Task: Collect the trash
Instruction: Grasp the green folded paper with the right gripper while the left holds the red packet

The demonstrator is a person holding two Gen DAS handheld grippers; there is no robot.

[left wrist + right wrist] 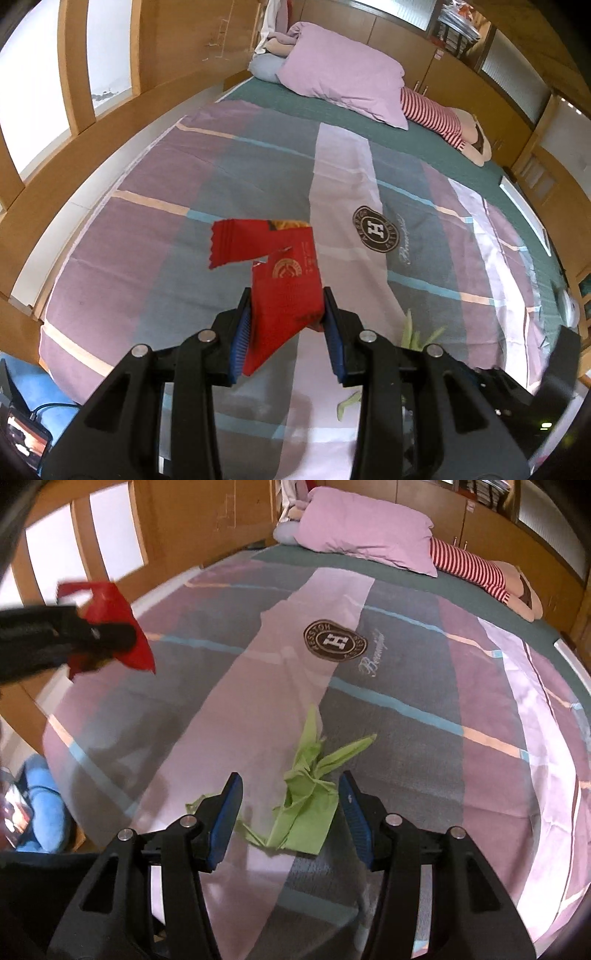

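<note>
Red wrapper [284, 288] clamped in your L gripper [287, 317], R gripper [291, 805] closing round green scrap [308, 797] near bed [424, 760] logo [335, 641], not yet gripped.

The left gripper [287, 314] points steeply downward, its two black fingers with blue ribbed pads [241, 332] drawn in close and pressing from both sides on a red wrapper [284, 291], which hangs lifted between them. Seen from the right wrist, that same gripper reaches in from the left edge as a dark, blurred shape, held up in the air. The right gripper [291, 805] also tilts steeply down, lower and to the right of the other. Its jaws stand clearly apart, with the blue pads [225, 812] facing each other, touching nothing, the gap narrowing only slightly. No hand or sleeve shows behind either gripper.
</note>
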